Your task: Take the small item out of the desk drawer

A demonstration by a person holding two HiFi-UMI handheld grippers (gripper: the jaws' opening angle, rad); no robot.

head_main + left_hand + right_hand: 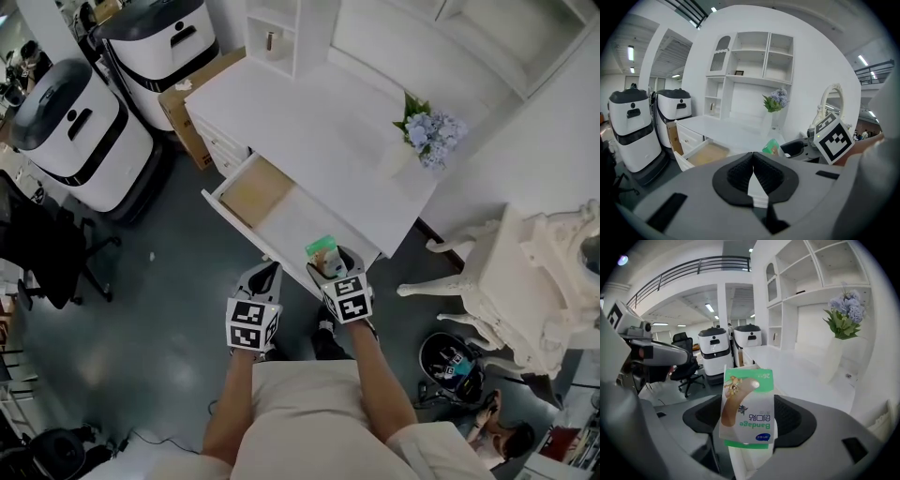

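Observation:
A small green and white bandage box (747, 406) is clamped between the pads of my right gripper (749, 420), which is shut on it. In the head view the bandage box (323, 253) is above the right end of the open desk drawer (246, 220), held by the right gripper (330, 267). The drawer's wooden bottom shows at its left end. My left gripper (267, 277) hangs just in front of the drawer's front panel, shut with nothing between its pads (740, 173). From the left gripper view the drawer (701, 153) and the green box (772, 147) appear ahead.
The white desk top (319, 141) carries a vase of blue flowers (427, 136) at its right end. Two white and black machines (70, 131) and a cardboard box (187, 117) stand left of the desk. A white ornate chair (525, 281) is at the right.

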